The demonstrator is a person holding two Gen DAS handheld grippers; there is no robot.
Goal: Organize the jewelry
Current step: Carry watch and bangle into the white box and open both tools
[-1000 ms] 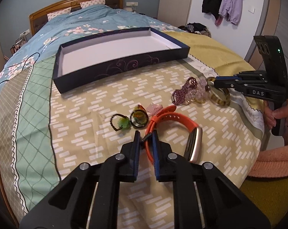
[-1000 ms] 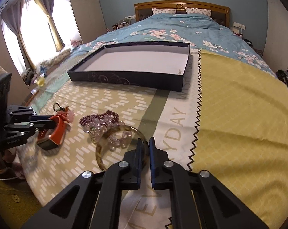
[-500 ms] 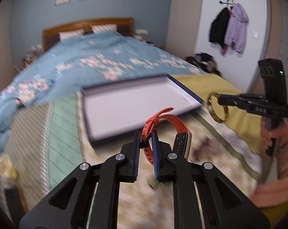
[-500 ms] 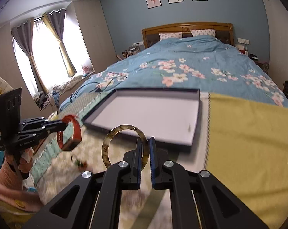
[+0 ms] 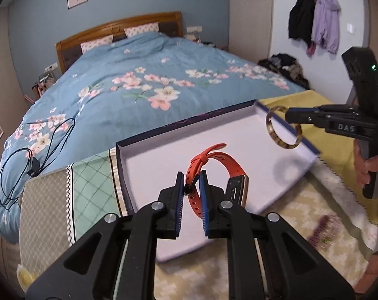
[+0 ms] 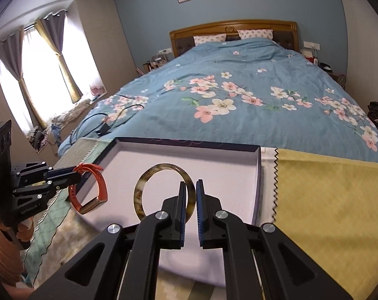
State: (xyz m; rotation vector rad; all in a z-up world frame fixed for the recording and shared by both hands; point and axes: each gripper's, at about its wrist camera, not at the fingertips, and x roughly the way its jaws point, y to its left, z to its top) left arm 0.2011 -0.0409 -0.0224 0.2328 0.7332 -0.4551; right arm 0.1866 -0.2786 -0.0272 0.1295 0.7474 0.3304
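Note:
My left gripper [image 5: 191,187] is shut on an orange wristband [image 5: 222,165] with a gold clasp and holds it in the air over the near part of a shallow dark box [image 5: 163,127] with a white floor. It also shows in the right wrist view [image 6: 75,175], at the box's left edge. My right gripper [image 6: 191,195] is shut on a tortoiseshell bangle [image 6: 148,177] and holds it above the box [image 6: 260,175]. In the left wrist view the bangle [image 5: 272,135] hangs over the box's right end.
The box lies on a patterned cloth [image 5: 301,212] at the foot of a bed with a blue floral quilt [image 6: 239,95]. A purple beaded piece [image 5: 324,230] lies on the cloth, right of the box. A black cable [image 5: 26,155] lies on the quilt at left.
Both grippers have lifted their pieces off the cloth and carried them forward over the box. The wristband and the bangle were on the cloth one second ago.

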